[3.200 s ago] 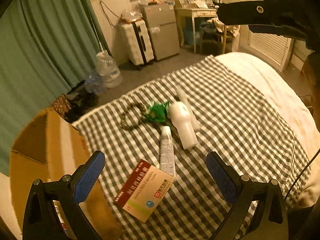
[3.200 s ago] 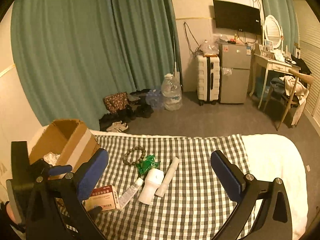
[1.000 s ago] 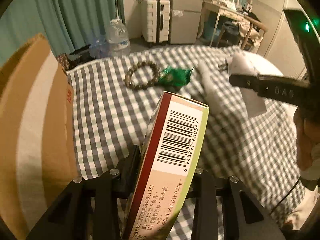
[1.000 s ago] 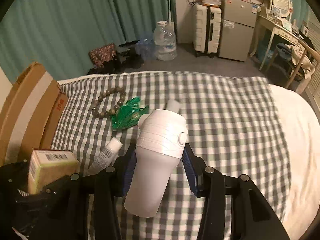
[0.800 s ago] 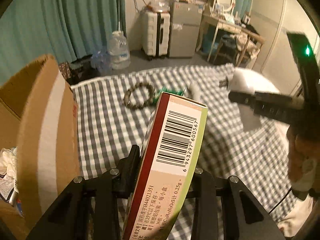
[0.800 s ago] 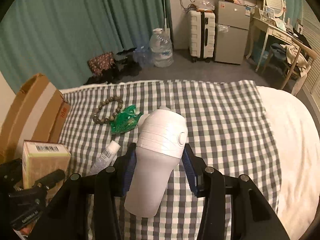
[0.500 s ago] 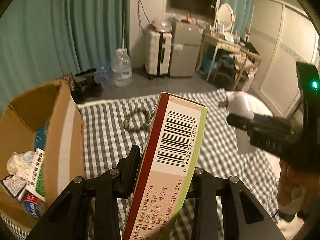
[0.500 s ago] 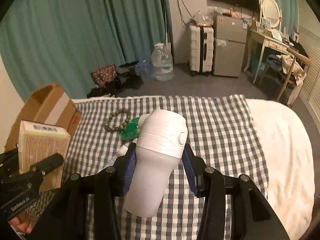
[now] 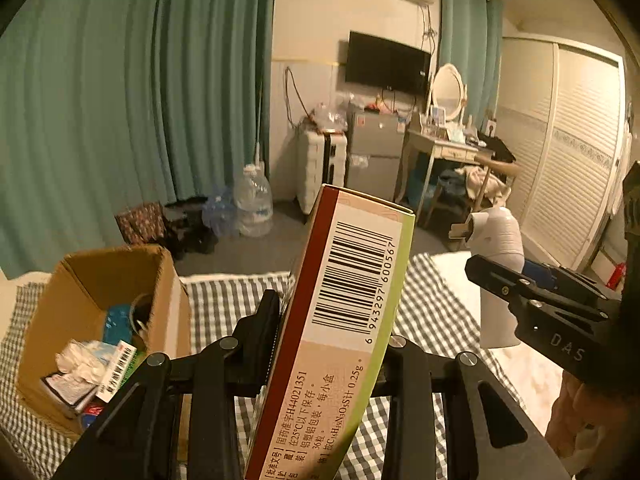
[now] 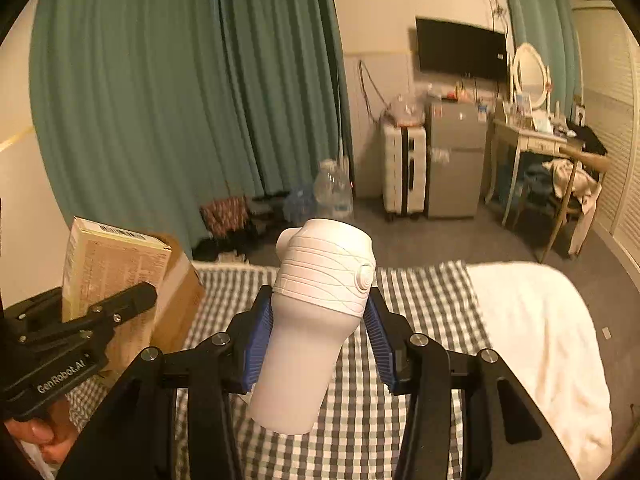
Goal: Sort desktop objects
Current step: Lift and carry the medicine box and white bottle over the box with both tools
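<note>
while left gripper (image 9: 328,320) clamps medicine box (image 9: 344,320), right gripper (image 10: 316,344) clamps white bottle (image 10: 312,320).

Teal curtains (image 10: 180,92) fill the left of the frame under dim, warm light. A black TV (image 10: 460,49) hangs on the pale wall at upper right, above a white suitcase (image 10: 403,168), a small grey fridge (image 10: 456,160) and a dressing table with an oval mirror (image 10: 530,74). The floor is grey.

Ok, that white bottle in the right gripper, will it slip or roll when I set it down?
The white bottle looks smooth and tapered, so it may slide in the right gripper. Being round, it would likely roll if laid sideways on the soft checked cloth.
</note>
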Motion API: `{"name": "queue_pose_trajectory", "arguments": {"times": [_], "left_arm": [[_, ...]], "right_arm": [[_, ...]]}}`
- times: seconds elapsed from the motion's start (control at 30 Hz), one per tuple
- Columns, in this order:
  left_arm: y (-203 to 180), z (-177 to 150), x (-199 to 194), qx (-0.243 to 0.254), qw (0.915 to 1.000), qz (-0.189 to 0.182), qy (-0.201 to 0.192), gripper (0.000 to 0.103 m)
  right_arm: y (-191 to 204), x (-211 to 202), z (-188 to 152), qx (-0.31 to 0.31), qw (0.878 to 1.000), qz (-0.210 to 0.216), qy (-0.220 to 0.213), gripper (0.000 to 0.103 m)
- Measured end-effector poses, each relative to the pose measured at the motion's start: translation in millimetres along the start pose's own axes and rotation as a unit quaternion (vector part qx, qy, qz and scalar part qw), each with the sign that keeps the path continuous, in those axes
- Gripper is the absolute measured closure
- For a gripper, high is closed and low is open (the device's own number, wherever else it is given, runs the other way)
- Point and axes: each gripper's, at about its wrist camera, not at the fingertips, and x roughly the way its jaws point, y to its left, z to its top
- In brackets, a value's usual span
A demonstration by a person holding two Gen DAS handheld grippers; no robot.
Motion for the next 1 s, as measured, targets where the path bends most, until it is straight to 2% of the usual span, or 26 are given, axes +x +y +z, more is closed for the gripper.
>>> {"name": "queue_pose_trajectory", "arguments": {"times": [0.2,0.4,0.63,0.87,1.0], "left_arm": [[7,8,-22,-0.002,0.9996,0.016,-0.022,0.069],[25,12,-27,-0.013,0.9988,0.038,-0.026,0.069],[58,12,-31,-0.037,0.9973,0.059,-0.025,0.069],[99,10,-42,-0.034,0.9925,0.112,-0.032,0.069],[131,7,-48,-0.050,0.9892,0.134,-0.033,0.069]], "right_arm": [[13,-25,16,-0.017,0.999,0.008,-0.039,0.058],[23,-29,22,-0.025,0.998,0.012,-0.051,0.058],[42,-16,27,-0.033,0.998,0.022,-0.049,0.058],[81,-2,31,-0.051,0.996,0.050,-0.053,0.058],[106,13,33,-0.062,0.995,0.069,-0.048,0.058]]}}
